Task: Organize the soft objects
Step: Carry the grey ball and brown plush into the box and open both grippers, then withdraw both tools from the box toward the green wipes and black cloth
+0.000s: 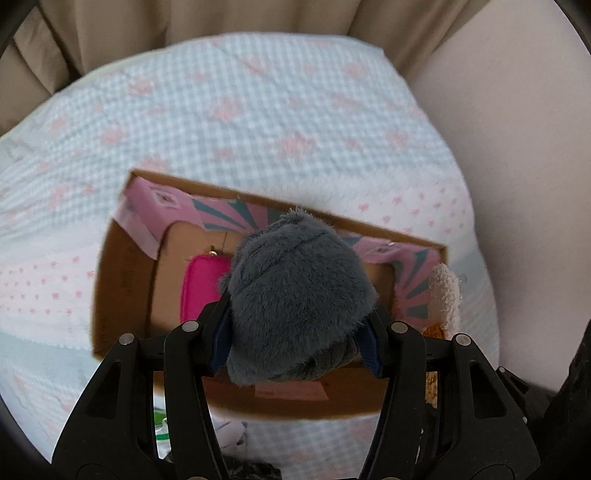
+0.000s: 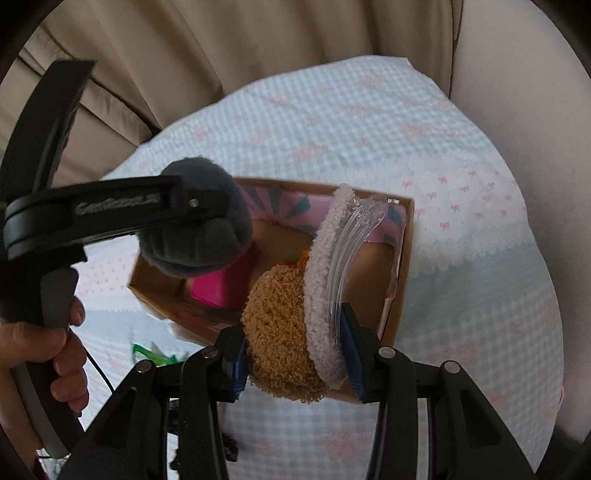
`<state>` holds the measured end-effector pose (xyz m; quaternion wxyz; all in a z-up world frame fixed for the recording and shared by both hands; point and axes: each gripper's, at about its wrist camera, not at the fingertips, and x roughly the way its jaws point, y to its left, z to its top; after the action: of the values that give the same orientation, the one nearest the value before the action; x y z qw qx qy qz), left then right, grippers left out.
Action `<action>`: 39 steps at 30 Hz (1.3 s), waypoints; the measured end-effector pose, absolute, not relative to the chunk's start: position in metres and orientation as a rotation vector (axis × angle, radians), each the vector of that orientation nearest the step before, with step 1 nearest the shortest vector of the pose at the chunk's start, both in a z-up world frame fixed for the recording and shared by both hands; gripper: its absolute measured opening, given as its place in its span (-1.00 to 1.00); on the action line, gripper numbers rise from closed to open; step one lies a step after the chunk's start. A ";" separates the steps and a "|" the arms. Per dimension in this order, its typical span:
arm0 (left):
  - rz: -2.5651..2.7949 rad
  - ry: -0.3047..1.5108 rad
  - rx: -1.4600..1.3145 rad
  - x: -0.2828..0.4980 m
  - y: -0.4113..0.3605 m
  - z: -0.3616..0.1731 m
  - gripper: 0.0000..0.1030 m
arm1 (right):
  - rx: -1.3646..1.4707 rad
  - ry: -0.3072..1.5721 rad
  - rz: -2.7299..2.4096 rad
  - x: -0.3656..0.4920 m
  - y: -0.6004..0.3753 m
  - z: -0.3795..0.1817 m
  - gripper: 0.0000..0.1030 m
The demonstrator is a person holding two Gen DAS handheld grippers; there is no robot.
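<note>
Between my left fingers (image 1: 297, 341) I have a grey plush toy (image 1: 299, 306), pinched low on its body so the fur bulges out above the pads; it gives like stuffing and seems to weigh next to nothing, so I judge a squeeze deep into the bulk is safer than a nip at the fur, which could slide. My right fingers (image 2: 297, 363) are closed on a fuzzy hair clip (image 2: 295, 332), a tan fleecy lump backed by a pale fleece strip and a curved clear plastic comb. That one is soft outside but stiff and probably brittle in the plastic teeth, so I would keep the pressure on the padded middle and off the clear tips. Both pieces hang just above an open cardboard box (image 1: 122, 280) with pink patterned flaps, where a bright pink pouch (image 1: 201, 288) already lies on the bottom. The box sits on a checked blue and pink blanket (image 1: 258, 122) spread over a bed, beige curtains (image 1: 184, 22) behind. Light things like these should drop straight in once let go.
</note>
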<state>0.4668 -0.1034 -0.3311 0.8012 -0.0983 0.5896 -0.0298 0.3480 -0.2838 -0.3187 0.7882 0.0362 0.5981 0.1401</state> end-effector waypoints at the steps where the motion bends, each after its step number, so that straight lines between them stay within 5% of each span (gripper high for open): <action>1: -0.066 1.277 -0.201 0.469 -0.105 -0.338 0.02 | 0.068 1.294 0.302 0.349 -0.282 -0.324 -0.23; 7: -0.073 1.312 -0.181 0.476 -0.107 -0.356 0.07 | 0.034 1.308 0.302 0.359 -0.281 -0.350 -0.23; 11: -0.065 1.276 -0.138 0.482 -0.109 -0.349 0.99 | 0.036 1.302 0.303 0.364 -0.282 -0.356 -0.17; 12: -0.060 1.263 -0.127 0.482 -0.109 -0.346 1.00 | 0.040 1.298 0.305 0.365 -0.282 -0.358 -0.15; 15: -0.039 1.252 -0.119 0.483 -0.104 -0.342 1.00 | 0.017 1.252 0.309 0.365 -0.280 -0.359 0.45; 16: -0.034 1.258 -0.123 0.482 -0.101 -0.342 1.00 | -0.006 1.234 0.317 0.364 -0.278 -0.359 0.97; 26: -0.008 1.272 -0.142 0.468 -0.084 -0.336 1.00 | -0.011 1.196 0.352 0.351 -0.279 -0.350 1.00; 39: -0.013 1.156 -0.127 0.441 -0.088 -0.259 1.00 | -0.019 1.110 0.343 0.343 -0.283 -0.283 1.00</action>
<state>0.4406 -0.0879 -0.2587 0.8358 -0.0599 0.5458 -0.0059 0.3434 -0.2826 -0.2828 0.8358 -0.0089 0.5245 0.1621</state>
